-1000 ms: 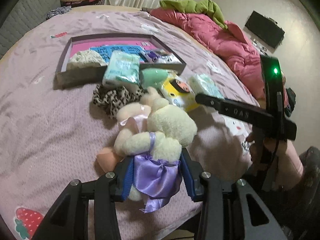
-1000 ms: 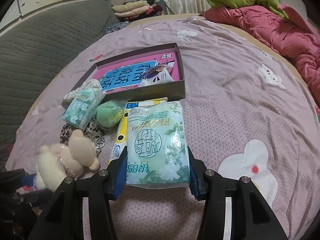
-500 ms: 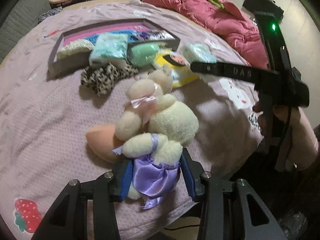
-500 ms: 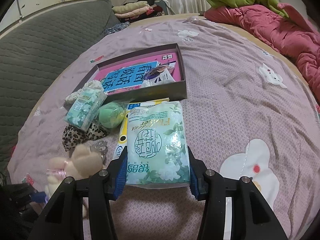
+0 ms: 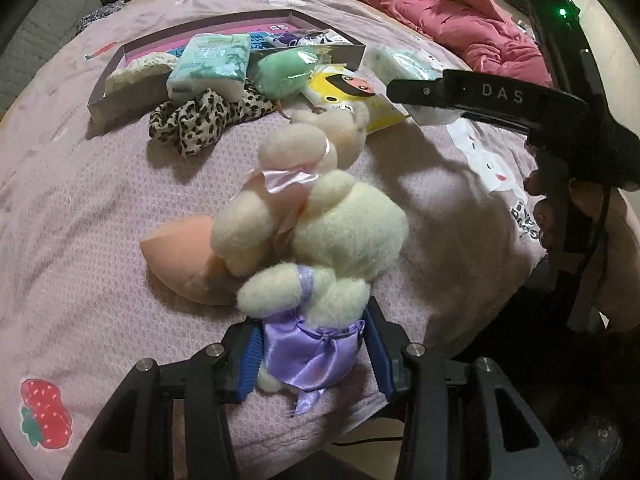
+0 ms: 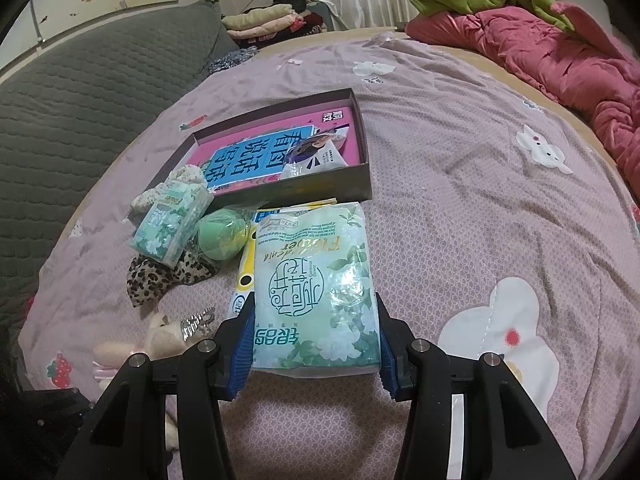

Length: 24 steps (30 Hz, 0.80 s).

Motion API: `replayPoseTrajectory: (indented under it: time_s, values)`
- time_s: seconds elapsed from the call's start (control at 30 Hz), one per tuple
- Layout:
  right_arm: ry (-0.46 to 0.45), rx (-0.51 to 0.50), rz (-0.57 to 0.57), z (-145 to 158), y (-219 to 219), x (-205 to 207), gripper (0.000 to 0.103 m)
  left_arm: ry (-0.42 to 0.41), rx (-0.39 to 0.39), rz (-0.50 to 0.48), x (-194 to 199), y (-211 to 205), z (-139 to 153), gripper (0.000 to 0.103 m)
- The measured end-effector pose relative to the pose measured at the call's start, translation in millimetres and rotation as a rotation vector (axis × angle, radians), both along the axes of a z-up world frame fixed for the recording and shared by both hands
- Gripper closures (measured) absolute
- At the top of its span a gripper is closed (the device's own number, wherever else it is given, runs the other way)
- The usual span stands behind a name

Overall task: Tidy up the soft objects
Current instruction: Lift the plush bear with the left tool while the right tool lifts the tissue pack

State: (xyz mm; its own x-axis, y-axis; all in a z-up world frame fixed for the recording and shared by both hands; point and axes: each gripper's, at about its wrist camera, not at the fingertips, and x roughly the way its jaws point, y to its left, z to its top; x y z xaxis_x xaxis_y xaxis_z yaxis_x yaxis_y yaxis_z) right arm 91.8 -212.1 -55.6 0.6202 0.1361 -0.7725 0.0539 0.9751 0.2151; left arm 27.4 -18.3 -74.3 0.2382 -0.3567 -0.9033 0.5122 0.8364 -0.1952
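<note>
A cream plush pair (image 5: 344, 236), one with a pink ribbon and one in a purple satin skirt, lies on the pink bed sheet. My left gripper (image 5: 314, 354) is shut on the skirted end, its blue pads against the purple cloth. A peach sponge (image 5: 180, 256) lies against the plush's left side. My right gripper (image 6: 314, 356) is shut on a green floral tissue pack (image 6: 316, 300), held just above the sheet in front of the shallow brown box (image 6: 362, 128). The plush (image 6: 160, 340) shows at the lower left of the right wrist view.
In front of the box lie a second tissue pack (image 6: 172, 224), a green ball (image 6: 220, 236), a leopard-print cloth (image 6: 160, 276) and a yellow packet (image 6: 244, 280). A pink quilt (image 6: 540, 48) is heaped at the far right. A hand (image 5: 560, 208) holds the other tool near the bed's edge.
My left gripper has sunk and tipped further down with the plush, which now rests lower on the sheet beside the peach sponge. The right gripper and its tissue pack have stayed put.
</note>
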Motion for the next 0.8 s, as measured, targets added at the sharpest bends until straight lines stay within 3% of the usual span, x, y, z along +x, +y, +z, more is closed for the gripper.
replayPoseTrajectory:
  time_s: [0.23,0.37,0.53,0.8]
  values:
    - [-0.015,0.008,-0.002,4.4,-0.9,-1.4,0.050,0.113,-0.056,0.021,2.5,3.6,11.6,0.062]
    - [-0.024,0.016,-0.009,6.5,-3.7,-3.3,0.050,0.114,-0.086,0.038,0.4,9.4,29.3,0.063]
    - [-0.030,0.022,-0.009,8.5,-2.8,-3.8,0.050,0.039,-0.172,0.089,14.9,19.9,58.1,0.064]
    - [-0.044,0.029,-0.006,12.0,-1.8,-4.2,0.050,-0.012,-0.243,0.140,41.5,27.6,81.2,0.064]
